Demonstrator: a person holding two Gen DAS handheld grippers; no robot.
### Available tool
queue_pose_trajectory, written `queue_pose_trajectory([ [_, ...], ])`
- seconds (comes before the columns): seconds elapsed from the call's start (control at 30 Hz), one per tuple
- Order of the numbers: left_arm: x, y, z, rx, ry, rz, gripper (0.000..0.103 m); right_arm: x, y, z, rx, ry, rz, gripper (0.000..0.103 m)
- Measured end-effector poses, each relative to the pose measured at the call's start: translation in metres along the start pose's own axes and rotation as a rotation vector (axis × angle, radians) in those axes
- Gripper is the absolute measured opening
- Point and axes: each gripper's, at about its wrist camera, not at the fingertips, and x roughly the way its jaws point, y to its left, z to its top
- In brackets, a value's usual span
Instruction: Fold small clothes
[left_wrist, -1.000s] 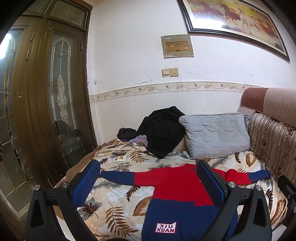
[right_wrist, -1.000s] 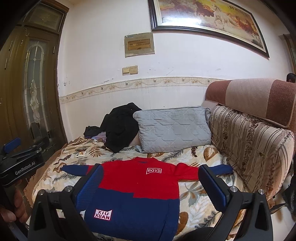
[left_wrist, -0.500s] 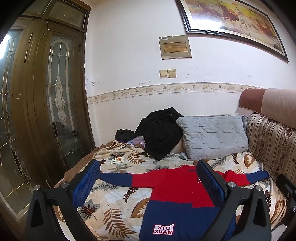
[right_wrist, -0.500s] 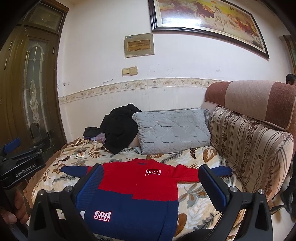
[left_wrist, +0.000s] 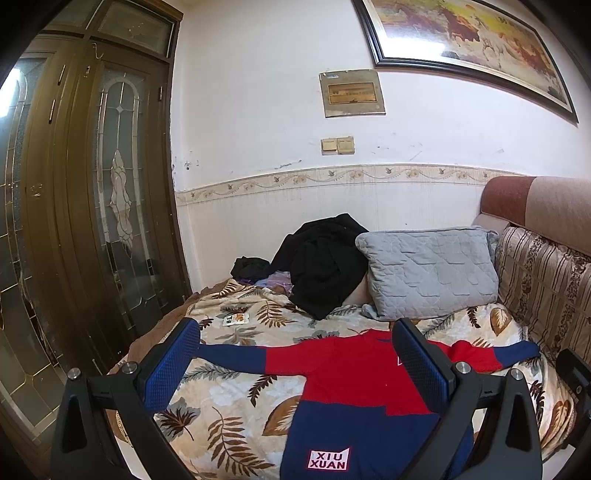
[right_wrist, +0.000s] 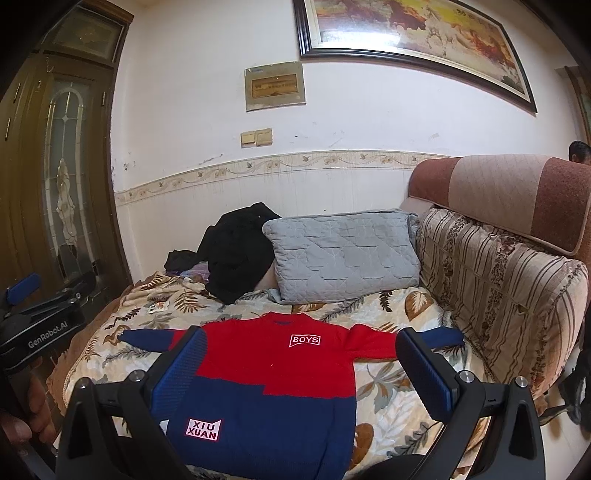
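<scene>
A red and blue sweater (right_wrist: 273, 376) is laid flat, sleeves outspread, on a leaf-patterned blanket (right_wrist: 388, 391), with left gripper (left_wrist: 295, 363) and right gripper (right_wrist: 299, 373) held above it, fingers spread wide, empty.

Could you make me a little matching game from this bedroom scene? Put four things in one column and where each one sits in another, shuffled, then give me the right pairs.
Things:
1. red and navy knitted sweater
2. grey quilted pillow
3. black crumpled garment
4. large framed horse painting

Places:
A. heaped beside the pillow, toward the wooden door side
B. hanging high on the white wall
C. spread flat on the leaf-patterned blanket, sleeves out
D. propped at the far end of the bed, next to the striped backrest

Pairs: 1-C, 2-D, 3-A, 4-B
</scene>
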Motion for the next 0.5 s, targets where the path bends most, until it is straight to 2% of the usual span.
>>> queue_pose_trajectory([
  [0.5, 0.012, -0.006, -0.001, 0.009, 0.022, 0.000, 0.103, 0.016, -0.011, 0.002, 0.016, 0.024, -0.006, 0.103],
])
